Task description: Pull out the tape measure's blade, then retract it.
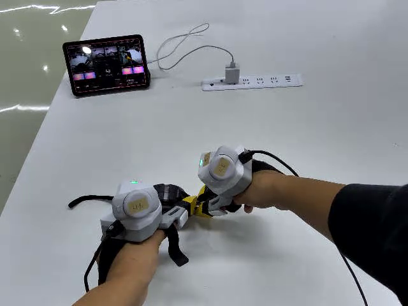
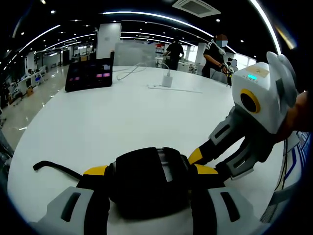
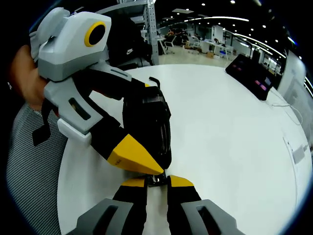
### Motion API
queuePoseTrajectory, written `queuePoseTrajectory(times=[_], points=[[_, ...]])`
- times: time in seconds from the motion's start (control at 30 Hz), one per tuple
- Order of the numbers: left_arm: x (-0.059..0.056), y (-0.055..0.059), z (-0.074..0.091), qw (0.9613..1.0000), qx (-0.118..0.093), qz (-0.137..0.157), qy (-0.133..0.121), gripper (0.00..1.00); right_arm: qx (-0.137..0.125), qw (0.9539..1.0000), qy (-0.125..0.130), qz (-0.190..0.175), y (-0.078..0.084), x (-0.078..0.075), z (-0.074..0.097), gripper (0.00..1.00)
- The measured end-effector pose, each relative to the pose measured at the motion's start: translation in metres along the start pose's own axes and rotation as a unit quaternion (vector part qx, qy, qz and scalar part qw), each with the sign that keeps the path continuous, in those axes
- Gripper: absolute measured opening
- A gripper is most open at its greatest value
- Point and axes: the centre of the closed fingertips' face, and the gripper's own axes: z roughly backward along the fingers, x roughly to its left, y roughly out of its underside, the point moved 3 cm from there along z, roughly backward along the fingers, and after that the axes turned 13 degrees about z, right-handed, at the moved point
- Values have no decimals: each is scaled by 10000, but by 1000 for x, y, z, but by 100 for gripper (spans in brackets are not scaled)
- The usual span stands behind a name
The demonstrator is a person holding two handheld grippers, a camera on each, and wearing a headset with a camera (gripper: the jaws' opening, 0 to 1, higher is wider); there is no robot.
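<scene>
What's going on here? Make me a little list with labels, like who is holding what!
Left gripper: shut around the black tape measure
Right gripper: pinching the blade tip, right at the case
Blade: hardly pulled out yet
Table: white, with a tablet and a power strip farther back

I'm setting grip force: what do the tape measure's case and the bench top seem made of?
The tape measure: black matte case, probably plastic, perhaps rubber-coated; only dull highlights and moulded ridges show. The bench top: plain white, smooth, slight sheen, likely laminate or painted board; no grain or seams show.
</scene>
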Motion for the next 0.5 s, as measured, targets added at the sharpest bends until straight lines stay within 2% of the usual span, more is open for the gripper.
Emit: queuePoseTrajectory(times=[0.3, 0.5], points=[[-1, 0, -1, 9997, 230, -95, 53, 64, 104, 9999, 30, 86, 0, 0, 0, 12], [0, -4, 1, 9994, 284, -122, 145, 64, 120, 9998, 95, 97, -1, 0, 4, 12]])
